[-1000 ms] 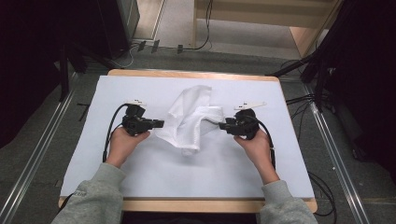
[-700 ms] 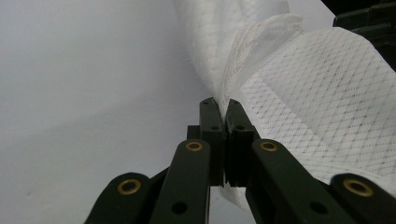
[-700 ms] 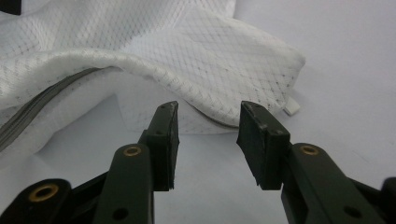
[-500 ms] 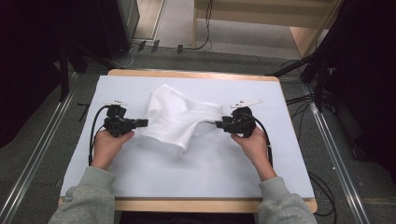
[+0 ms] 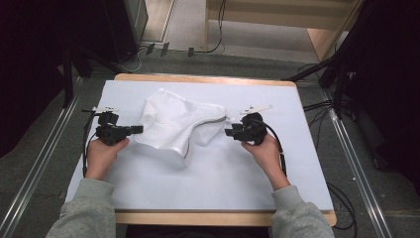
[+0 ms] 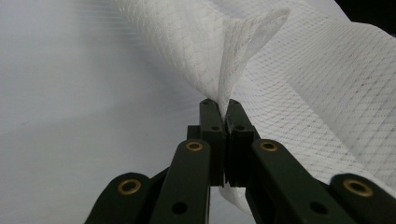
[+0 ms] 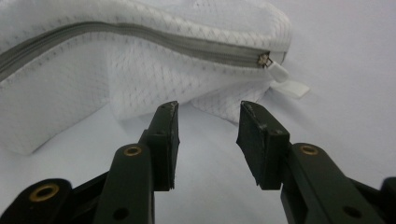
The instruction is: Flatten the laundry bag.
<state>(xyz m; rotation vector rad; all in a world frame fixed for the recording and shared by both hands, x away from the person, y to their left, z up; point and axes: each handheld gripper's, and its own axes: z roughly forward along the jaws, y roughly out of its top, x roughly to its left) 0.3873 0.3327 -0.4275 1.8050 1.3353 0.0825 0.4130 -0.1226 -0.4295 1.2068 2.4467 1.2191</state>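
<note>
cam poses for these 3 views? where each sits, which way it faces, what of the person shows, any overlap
High view: above the person's side, facing forward and down on the white-covered table; grey-sleeved forearms, left gripper, right gripper.
Left gripper view: rides the left gripper, looks along its jaws, shut on the white mesh zippered laundry bag.
Right gripper view: rides the right gripper, jaws open, facing the bag's grey zipper and white pull tab.
Shared: the bag and the table appear in all three.

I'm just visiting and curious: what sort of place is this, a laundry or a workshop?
Probably a lab or recording bench, not a laundry: a white-covered table on a grey floor, cables trailing beside it, and a person working a mesh bag with two hand-held grippers.
</note>
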